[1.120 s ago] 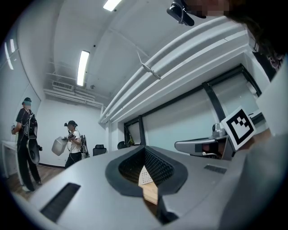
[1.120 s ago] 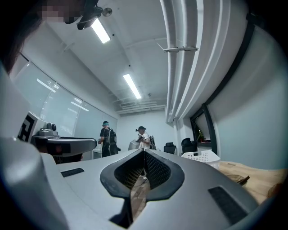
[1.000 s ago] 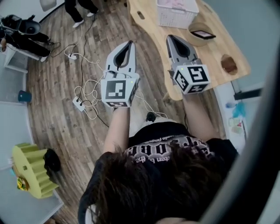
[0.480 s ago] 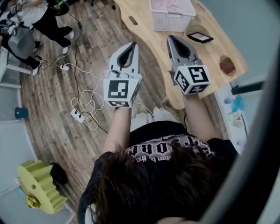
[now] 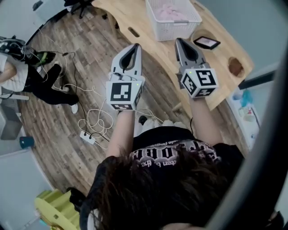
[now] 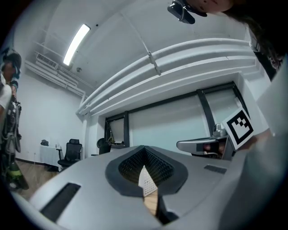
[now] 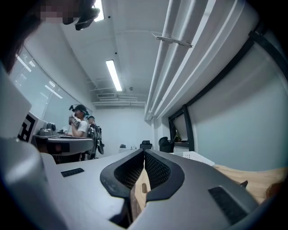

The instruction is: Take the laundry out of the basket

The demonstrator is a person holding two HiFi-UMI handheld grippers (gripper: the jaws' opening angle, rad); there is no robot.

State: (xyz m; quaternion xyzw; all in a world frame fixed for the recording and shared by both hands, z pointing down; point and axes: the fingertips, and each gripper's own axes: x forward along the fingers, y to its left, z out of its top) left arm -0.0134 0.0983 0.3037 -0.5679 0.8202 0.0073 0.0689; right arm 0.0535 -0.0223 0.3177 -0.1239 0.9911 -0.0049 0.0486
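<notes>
The white basket (image 5: 173, 29) sits far on the table (image 5: 218, 60), with pink laundry (image 5: 168, 11) inside. Right of it, a round dish (image 5: 206, 42) holds a flat dark thing. The left gripper (image 5: 134, 46) and right gripper (image 5: 179, 41) point at the basket, both pressed together, holding nothing. Cables (image 5: 94, 121) lie on the floor at the left. The basket wall is a grid. The table is pale wood with a curvy edge.

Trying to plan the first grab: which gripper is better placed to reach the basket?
Right, probably. The right gripper is over the table, its tip close to the basket; the left gripper hangs mostly over the floor, farther off. Both are shut.
</notes>
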